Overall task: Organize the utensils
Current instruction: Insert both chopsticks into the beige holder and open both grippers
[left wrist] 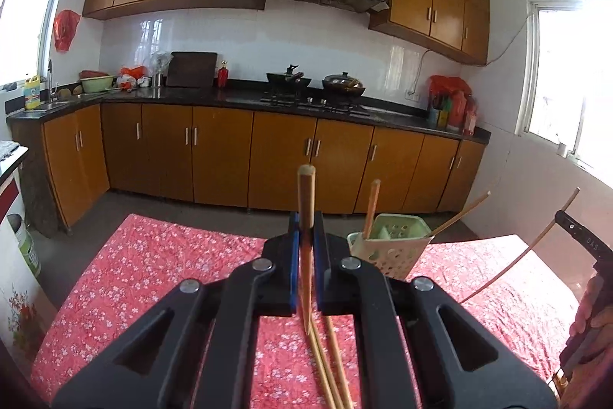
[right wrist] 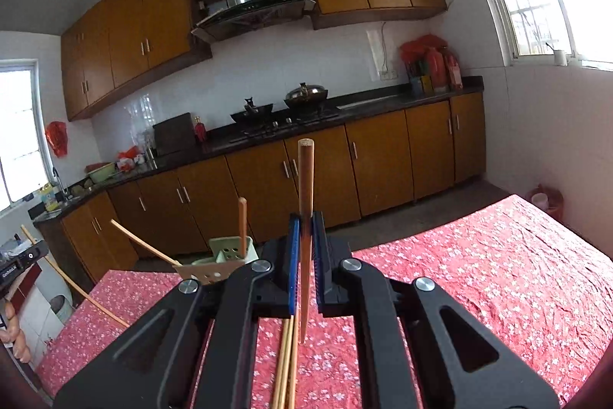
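Note:
My left gripper [left wrist: 305, 232] is shut on a brown wooden chopstick [left wrist: 306, 198] that stands upright between its blue pads. My right gripper [right wrist: 305, 232] is shut on another brown chopstick [right wrist: 305, 179], also upright. A pale green perforated utensil holder [left wrist: 387, 248] stands on the red floral tablecloth just right of the left gripper; it also shows in the right wrist view [right wrist: 222, 261], left of that gripper. A chopstick [left wrist: 371, 207] and a thin bamboo stick [left wrist: 461, 213] stand in it. Several chopsticks [left wrist: 329, 367] lie on the cloth below the left gripper.
The table with the red floral cloth [right wrist: 479, 275] fills the foreground. Brown kitchen cabinets [left wrist: 230, 156] and a dark counter with woks [left wrist: 291, 79] run along the far wall. The right gripper's edge [left wrist: 578, 236] shows at the right of the left wrist view.

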Available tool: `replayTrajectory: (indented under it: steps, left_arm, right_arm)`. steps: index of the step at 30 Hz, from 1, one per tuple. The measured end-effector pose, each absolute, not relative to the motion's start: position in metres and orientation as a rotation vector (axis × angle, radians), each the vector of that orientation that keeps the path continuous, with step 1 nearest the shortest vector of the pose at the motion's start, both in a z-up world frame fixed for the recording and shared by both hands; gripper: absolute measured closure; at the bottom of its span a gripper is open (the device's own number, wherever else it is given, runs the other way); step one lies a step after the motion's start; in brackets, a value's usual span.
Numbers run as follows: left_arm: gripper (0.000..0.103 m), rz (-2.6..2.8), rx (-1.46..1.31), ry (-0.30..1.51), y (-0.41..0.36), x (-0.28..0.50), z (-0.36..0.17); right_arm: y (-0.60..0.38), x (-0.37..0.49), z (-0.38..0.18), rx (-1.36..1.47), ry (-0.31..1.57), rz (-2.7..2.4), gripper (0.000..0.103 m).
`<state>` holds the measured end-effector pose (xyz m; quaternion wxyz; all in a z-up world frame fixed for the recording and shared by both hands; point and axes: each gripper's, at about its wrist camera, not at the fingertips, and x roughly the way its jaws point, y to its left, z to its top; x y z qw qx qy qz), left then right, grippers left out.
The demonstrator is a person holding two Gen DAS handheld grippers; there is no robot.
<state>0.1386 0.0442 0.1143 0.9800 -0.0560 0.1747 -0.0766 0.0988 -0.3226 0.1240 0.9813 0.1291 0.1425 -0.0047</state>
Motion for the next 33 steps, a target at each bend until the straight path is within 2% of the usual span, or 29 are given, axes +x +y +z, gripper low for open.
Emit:
replayTrajectory:
  steps: [9, 19, 24, 33]
  left_arm:
    - [0.096, -0.227, -0.138, 0.204, -0.007, 0.154, 0.167]
    - [0.096, -0.194, -0.221, 0.111, -0.026, 0.207, 0.192]
    - [0.096, -0.193, -0.201, 0.123, -0.034, 0.229, 0.178]
    - [0.095, -0.189, -0.153, 0.232, -0.048, 0.264, 0.129]
  right_arm:
    - [-0.297, 0.107, 0.172, 0.262, 0.138, 0.098, 0.095]
    - [-0.284, 0.149, 0.182, 0.264, 0.068, 0.112, 0.095]
    - [-0.272, 0.171, 0.169, 0.24, 0.039, 0.087, 0.095]
    - [-0.264, 0.198, 0.125, 0.232, 0.168, 0.087, 0.095]
